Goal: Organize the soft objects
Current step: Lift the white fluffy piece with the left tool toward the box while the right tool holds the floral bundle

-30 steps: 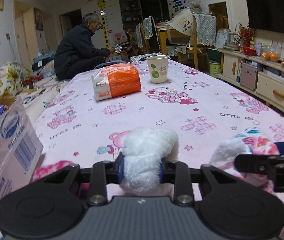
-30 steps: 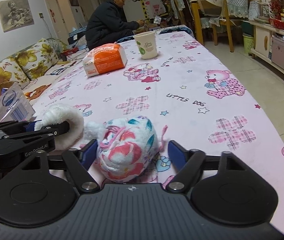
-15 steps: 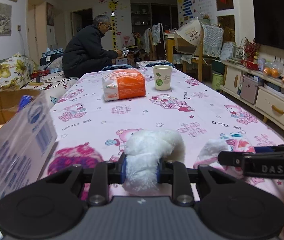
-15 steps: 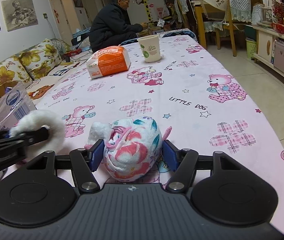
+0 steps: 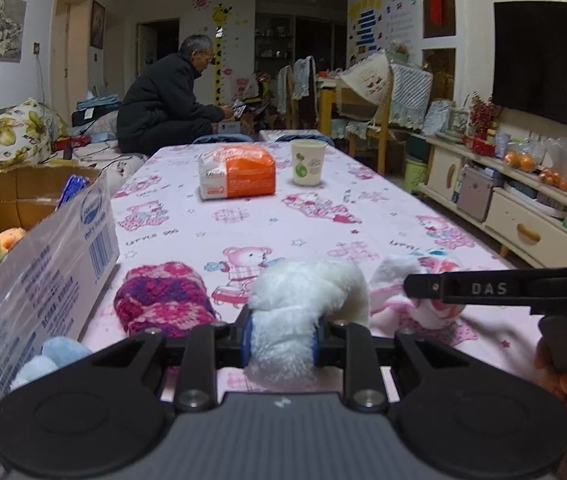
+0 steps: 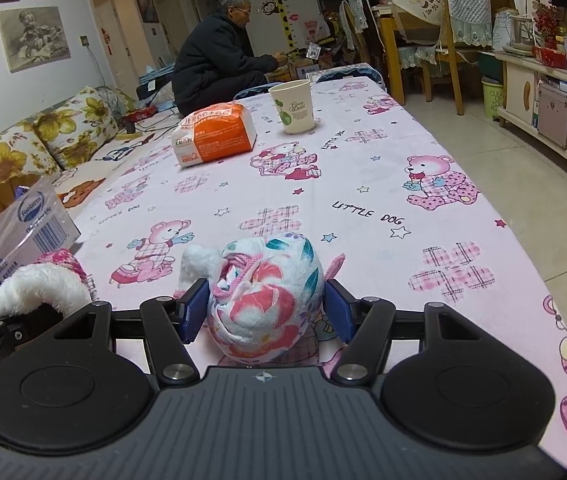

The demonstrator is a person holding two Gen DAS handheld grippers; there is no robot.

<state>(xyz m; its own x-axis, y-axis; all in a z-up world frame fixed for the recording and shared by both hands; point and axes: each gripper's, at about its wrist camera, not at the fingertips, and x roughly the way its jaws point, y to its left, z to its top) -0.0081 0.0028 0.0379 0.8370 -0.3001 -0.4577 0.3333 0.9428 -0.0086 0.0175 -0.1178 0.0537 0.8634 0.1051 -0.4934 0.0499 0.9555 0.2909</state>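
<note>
White fluffy plush piece (image 5: 299,312), curled and pinched tight in left tool (image 5: 281,342), lifted over the table (image 5: 243,224). Floral fabric pouch (image 6: 265,300) with pink cord sits on table between right tool (image 6: 265,314) pads; contact unclear, jaws just narrowed.

1. The left gripper (image 5: 281,340), clamped on the white fluffy piece (image 5: 303,312), has lifted and shifted toward the cardboard box (image 5: 43,240).
2. The right gripper (image 6: 265,312) jaws have closed onto the floral bundle (image 6: 267,300).
</note>
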